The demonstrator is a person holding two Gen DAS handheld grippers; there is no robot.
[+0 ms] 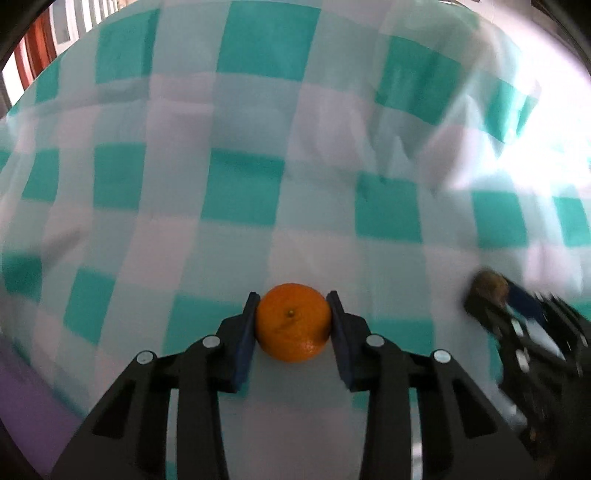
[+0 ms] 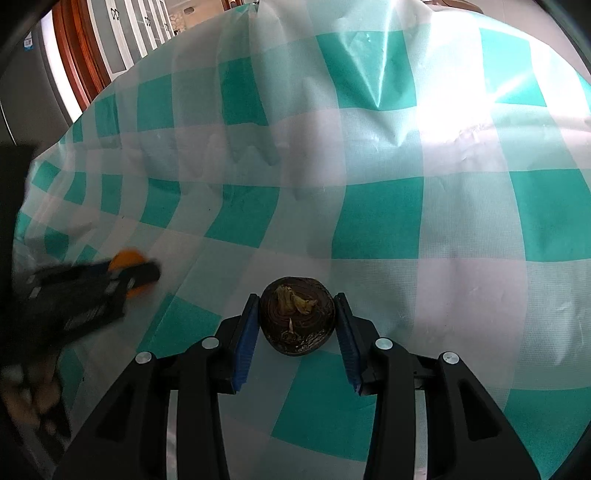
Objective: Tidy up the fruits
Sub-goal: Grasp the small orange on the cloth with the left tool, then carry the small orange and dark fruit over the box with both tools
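In the left wrist view my left gripper (image 1: 293, 299) is shut on an orange mandarin (image 1: 293, 322), stem end toward the camera, above the checked tablecloth (image 1: 240, 192). In the right wrist view my right gripper (image 2: 296, 301) is shut on a dark brown round fruit (image 2: 297, 320) with a dried yellowish calyx. The right gripper with the brown fruit (image 1: 487, 286) shows blurred at the right of the left wrist view. The left gripper with the mandarin (image 2: 127, 258) shows blurred at the left of the right wrist view.
A teal and white checked tablecloth (image 2: 376, 218) with creases covers the table. Wooden door frames and white cabinet doors (image 2: 122, 33) stand beyond the far left edge. Bright glare lies on the cloth at the right (image 2: 461, 107).
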